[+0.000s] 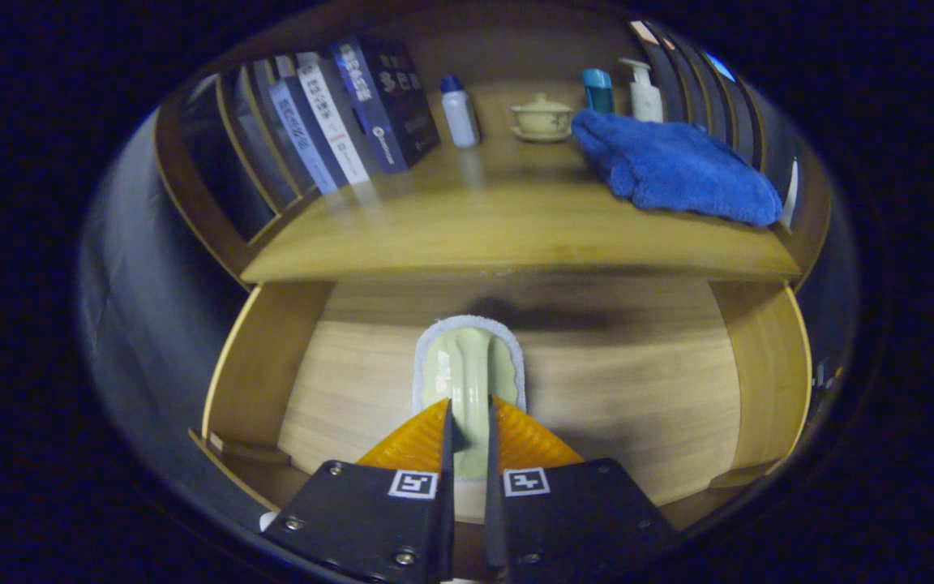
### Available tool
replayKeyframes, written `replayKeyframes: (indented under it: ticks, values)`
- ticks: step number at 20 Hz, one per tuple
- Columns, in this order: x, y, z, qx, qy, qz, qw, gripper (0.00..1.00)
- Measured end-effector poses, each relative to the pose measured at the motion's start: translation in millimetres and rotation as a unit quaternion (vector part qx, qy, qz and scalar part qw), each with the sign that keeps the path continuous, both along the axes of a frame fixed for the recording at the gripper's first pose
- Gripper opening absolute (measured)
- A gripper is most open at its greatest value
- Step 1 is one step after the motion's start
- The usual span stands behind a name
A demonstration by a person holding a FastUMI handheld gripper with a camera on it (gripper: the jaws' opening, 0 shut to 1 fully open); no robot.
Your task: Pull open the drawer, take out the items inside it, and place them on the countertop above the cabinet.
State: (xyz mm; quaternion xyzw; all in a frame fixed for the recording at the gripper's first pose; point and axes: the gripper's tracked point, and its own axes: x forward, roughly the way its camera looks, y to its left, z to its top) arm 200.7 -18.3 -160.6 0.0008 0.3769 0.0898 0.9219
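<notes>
Gripper (467, 422) fingers clamped on brush (469, 369) handle, inside open drawer (637, 389). Countertop (516, 235) ahead crowded: blue towel (670, 166), books (353, 113), white bottle (460, 112), lidded cup (542, 118).

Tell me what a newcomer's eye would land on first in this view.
First, the pale green brush with a white pad, its raised handle clamped between the fingers of the gripper inside the open drawer. Next, the blue towel heaped on the countertop above, beyond the fingers to the right. Across from it, a row of books leans at the countertop's left.
</notes>
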Motion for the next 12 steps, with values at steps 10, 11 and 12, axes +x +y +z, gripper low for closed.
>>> replayKeyframes:
  ticks: [10,11,12]
  values:
    - [-30.7,17.0,91.0,0.008,-0.150,0.054,0.987,0.16]
    - [-30.9,19.5,101.1,0.010,-0.163,0.057,0.985,0.15]
    - [-30.0,21.6,108.6,0.012,-0.173,0.058,0.983,0.15]
